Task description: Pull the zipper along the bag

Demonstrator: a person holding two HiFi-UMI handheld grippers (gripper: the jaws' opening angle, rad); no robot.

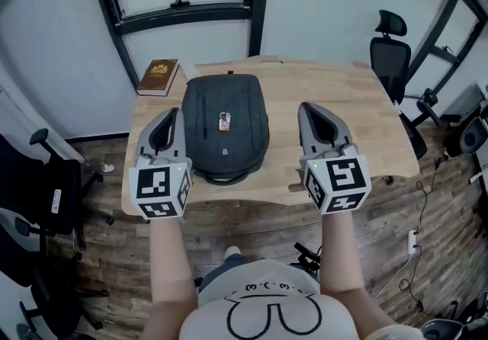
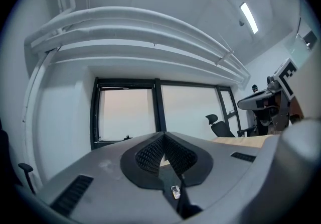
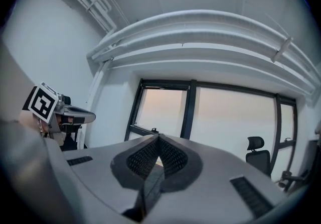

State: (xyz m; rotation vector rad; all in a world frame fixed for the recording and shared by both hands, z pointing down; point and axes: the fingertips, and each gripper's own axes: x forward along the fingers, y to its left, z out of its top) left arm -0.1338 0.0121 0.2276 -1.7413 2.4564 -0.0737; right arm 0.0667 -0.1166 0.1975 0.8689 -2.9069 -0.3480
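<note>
Head view: the bag (image 1: 240, 133) lies flat on the table (image 1: 335, 102). Its long axis runs 12 to 6, with a small loop at the 12 end. My left gripper (image 1: 172, 113) is at 9 and my right gripper (image 1: 306, 107) at 3, neither touching the bag. Its zips look closed, which fits a pull yet to come or one already run back.

Left gripper view: my jaws meet, empty.

Right gripper view: likewise together on nothing.
</note>
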